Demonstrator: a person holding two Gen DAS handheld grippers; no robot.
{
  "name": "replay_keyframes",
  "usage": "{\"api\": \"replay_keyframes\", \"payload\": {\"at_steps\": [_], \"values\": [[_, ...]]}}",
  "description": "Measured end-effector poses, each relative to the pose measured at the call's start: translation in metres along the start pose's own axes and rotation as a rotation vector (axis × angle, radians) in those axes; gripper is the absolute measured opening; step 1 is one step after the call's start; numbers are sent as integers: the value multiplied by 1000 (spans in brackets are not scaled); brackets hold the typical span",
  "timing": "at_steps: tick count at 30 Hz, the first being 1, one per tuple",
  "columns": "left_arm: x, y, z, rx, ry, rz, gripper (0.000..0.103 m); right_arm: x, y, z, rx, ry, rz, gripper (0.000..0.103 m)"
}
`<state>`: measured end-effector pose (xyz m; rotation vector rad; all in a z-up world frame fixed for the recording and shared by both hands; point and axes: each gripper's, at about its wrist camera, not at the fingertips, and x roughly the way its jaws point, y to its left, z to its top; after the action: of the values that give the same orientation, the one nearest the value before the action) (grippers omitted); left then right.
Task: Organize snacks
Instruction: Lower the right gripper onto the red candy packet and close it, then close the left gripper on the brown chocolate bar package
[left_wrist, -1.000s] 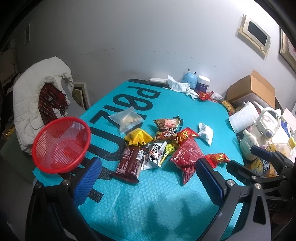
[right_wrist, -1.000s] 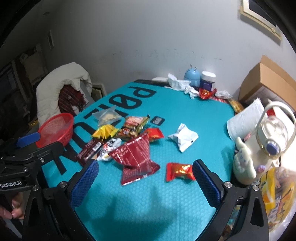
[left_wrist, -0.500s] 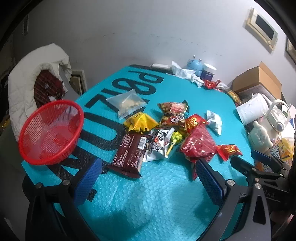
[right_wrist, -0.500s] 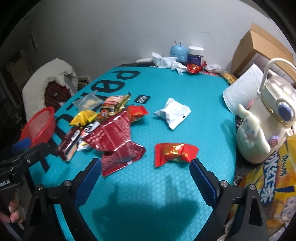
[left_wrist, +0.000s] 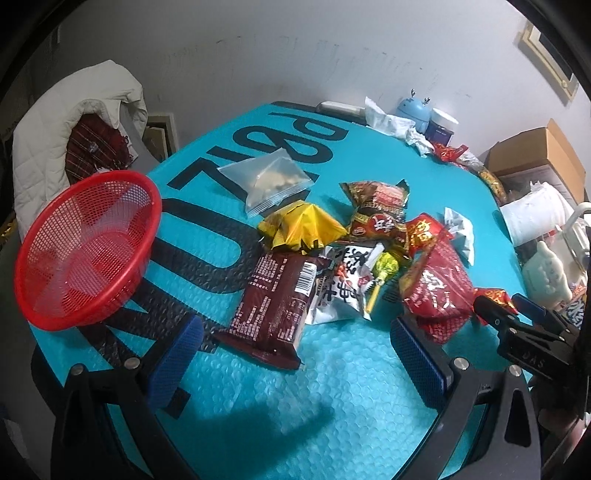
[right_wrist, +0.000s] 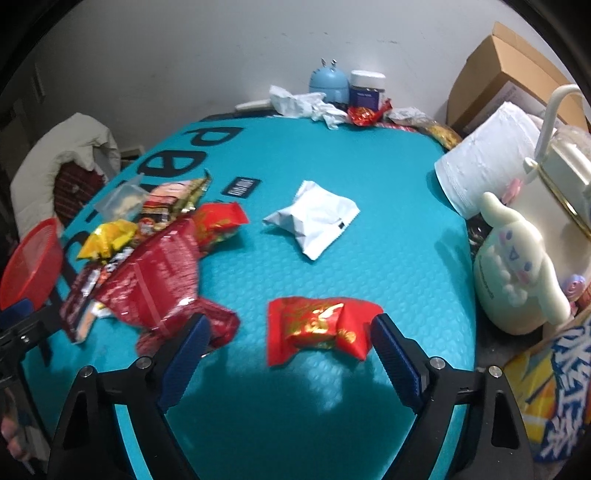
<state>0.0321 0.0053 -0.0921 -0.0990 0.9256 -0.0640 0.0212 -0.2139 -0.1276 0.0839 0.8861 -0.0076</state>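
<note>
We hold two grippers over a teal mat (left_wrist: 332, 387) strewn with snacks. The left gripper (left_wrist: 293, 354) stands wide and holds nothing, its blue pads flanking the near end of a brown packet (left_wrist: 275, 306) that lies flat on the mat. Beside that packet lie a white pack (left_wrist: 343, 291), a yellow pack (left_wrist: 299, 229) and a clear bag (left_wrist: 271, 181), with a red basket (left_wrist: 81, 251) at the mat's left edge. The right gripper (right_wrist: 290, 354) has just been narrowing its jaws, which are open around a small red pack (right_wrist: 317, 328); the right pad sits just beside the pack's end, and we cannot tell whether it touches. The left pad overlaps the corner of a big red bag (right_wrist: 159, 273). Farther back rests a white pouch (right_wrist: 314, 218), apart from the pile, and a plush toy (right_wrist: 517, 266) stands at the right edge.
</note>
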Motion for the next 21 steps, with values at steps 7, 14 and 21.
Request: {"api": "replay_keyframes", "payload": {"at_steps": [7, 14, 21], "values": [[19, 6, 2, -19, 47, -5, 103, 19, -4, -1, 2, 32, -35, 68], [26, 12, 1, -20, 48, -3, 103, 19, 3, -4, -25, 12, 1, 34], [29, 21, 1, -13, 30, -8, 92, 7, 8, -5, -24, -6, 51, 30]]}}
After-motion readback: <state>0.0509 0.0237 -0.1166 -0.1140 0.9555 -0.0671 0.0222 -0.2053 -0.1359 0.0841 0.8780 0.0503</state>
